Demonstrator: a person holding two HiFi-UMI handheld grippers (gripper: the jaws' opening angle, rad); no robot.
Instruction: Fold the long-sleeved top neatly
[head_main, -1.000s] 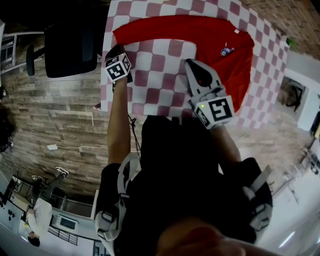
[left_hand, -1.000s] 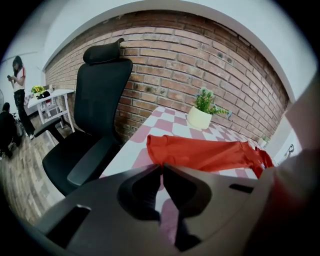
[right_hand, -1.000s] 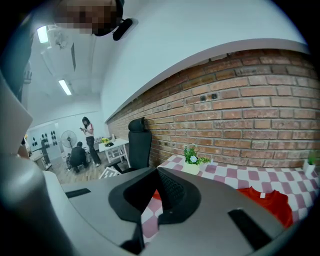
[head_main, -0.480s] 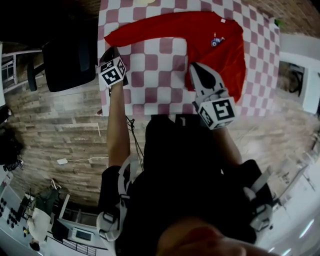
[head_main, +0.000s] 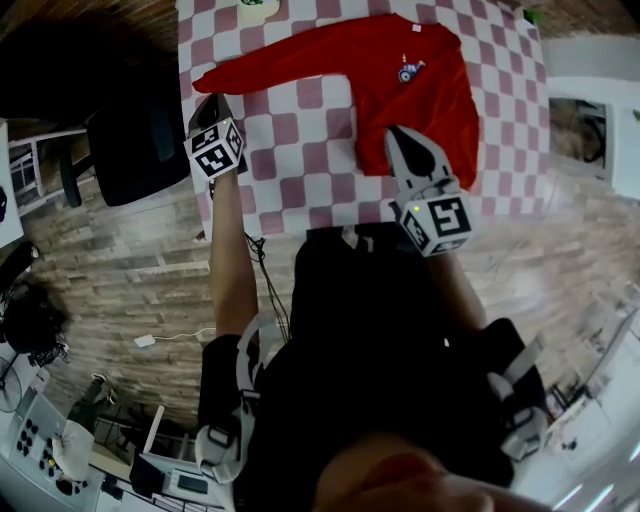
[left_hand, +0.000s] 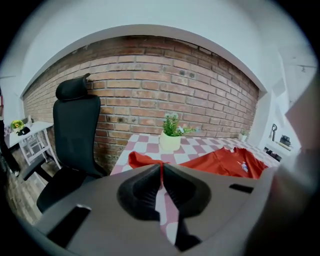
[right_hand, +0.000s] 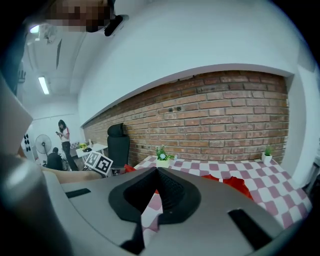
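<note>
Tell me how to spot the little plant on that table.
Find the red-and-white checkered table in front of the brick wall. At its far edge, beyond the outstretched sleeve of the red top, stands a small potted plant. Unlike the flat red garment, it stands upright, with green leaves in a pale pot.

The left gripper (head_main: 207, 104) is held out ahead on a nearly straight forearm (head_main: 228, 250), its jaws closed on a thin edge of the red top (head_main: 420, 90). The right gripper (head_main: 396, 135) is held nearer the body, angled slightly downward, its jaws pressed together; whether cloth is caught there cannot be told
</note>
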